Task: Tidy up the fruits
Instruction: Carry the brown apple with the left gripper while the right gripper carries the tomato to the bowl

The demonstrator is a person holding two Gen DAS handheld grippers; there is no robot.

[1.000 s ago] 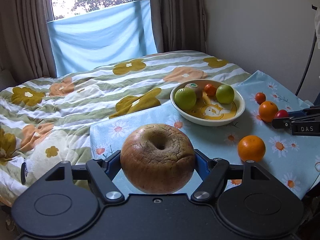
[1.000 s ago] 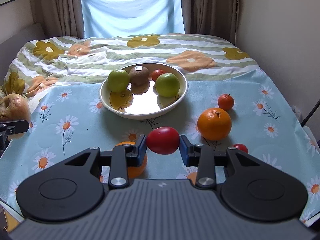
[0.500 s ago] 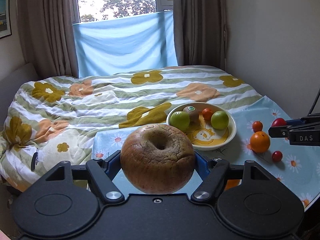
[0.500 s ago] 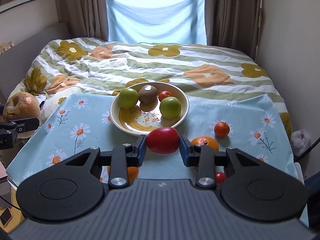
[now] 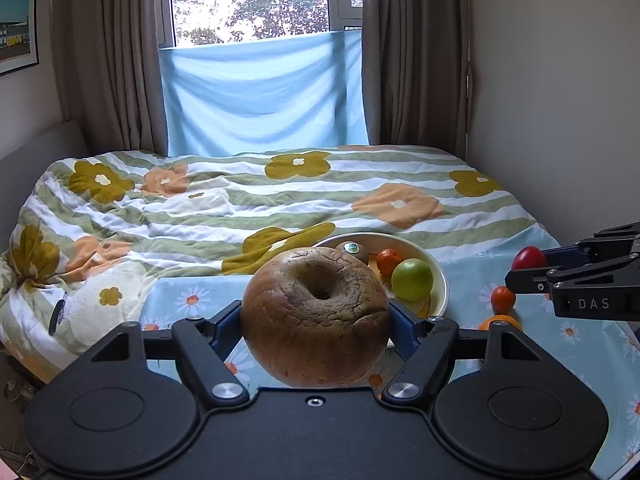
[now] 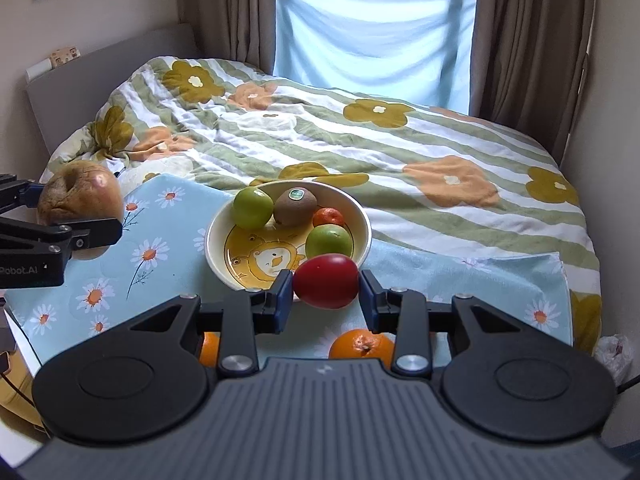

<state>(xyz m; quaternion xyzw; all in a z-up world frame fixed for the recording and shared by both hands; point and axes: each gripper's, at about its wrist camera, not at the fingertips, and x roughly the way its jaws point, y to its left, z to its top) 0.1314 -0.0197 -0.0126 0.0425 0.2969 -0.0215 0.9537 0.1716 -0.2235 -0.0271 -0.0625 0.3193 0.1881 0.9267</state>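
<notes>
My left gripper [image 5: 316, 320] is shut on a large wrinkled brown apple [image 5: 315, 316], held above the near left part of the blue daisy cloth; it also shows in the right wrist view [image 6: 80, 196]. My right gripper [image 6: 326, 294] is shut on a small red fruit [image 6: 326, 280], held just in front of the cream bowl [image 6: 216, 248]. The bowl holds two green apples [image 6: 253, 208], a kiwi [image 6: 295, 207] and a small tangerine [image 6: 328, 217]. Two oranges [image 6: 362, 344] lie on the cloth below my right gripper.
The blue daisy cloth [image 6: 160, 256] covers the near end of a bed with a flowered quilt [image 6: 360, 140]. A small red-orange fruit [image 5: 503, 299] and an orange [image 5: 500, 321] lie right of the bowl. A wall runs along the right side; a window with curtains is behind.
Both grippers have risen and pulled back from the cloth with their fruits still held. The right gripper now points more toward the bowl from the right.
</notes>
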